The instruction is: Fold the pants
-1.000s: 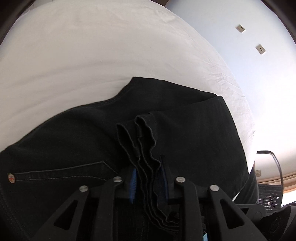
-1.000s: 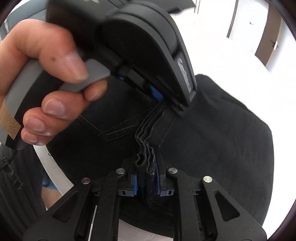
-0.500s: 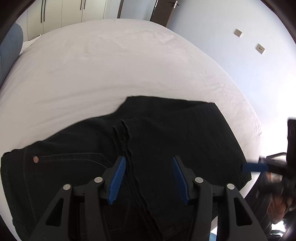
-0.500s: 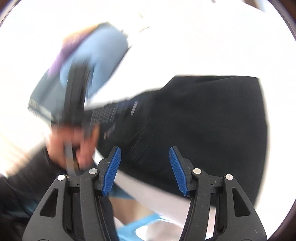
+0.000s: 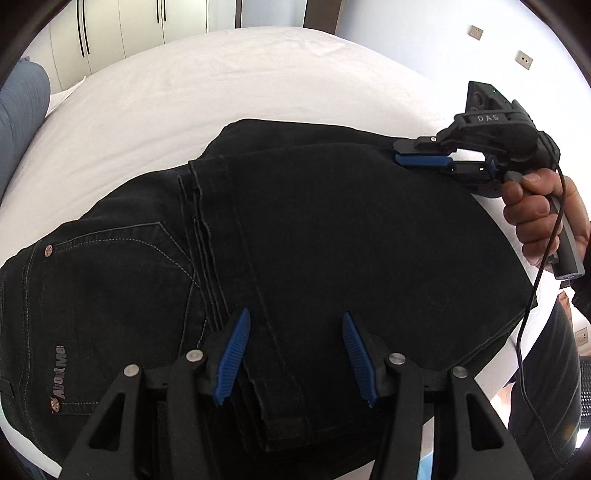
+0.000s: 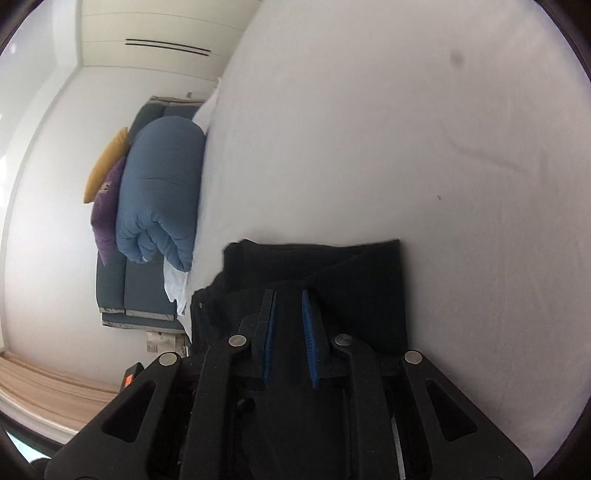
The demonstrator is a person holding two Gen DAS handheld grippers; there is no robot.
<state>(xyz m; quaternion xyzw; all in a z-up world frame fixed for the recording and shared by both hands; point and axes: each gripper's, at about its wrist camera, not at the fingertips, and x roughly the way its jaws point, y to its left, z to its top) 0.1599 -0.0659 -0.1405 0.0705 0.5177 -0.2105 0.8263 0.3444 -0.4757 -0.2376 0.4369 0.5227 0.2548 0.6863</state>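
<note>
Black jeans [image 5: 332,221] lie folded on the white bed [image 5: 184,92], back pocket at the left, leg hems laid across the middle. My left gripper [image 5: 295,354] hovers open above the near part, and the folded leg band runs under the gap without being pinched. A hand [image 5: 535,214] holds my right gripper [image 5: 400,151], rolled on its side, at the far right corner of the fold. Its jaws are closing, with the jeans' [image 6: 332,266] edge between the pads of the right gripper [image 6: 288,295].
A rolled blue duvet [image 6: 159,192] with purple and yellow cushions lies by the bed's far side [image 6: 406,129]. Wardrobe doors [image 5: 110,33] stand behind the bed, and wall sockets [image 5: 524,57] are at the upper right. A cable [image 5: 535,295] hangs from the right gripper's handle.
Both grippers let go of the leg hems, which now lie flat on the jeans. The left opened and drew back. The right swung to the fold's right corner, rolled over and narrowed.
</note>
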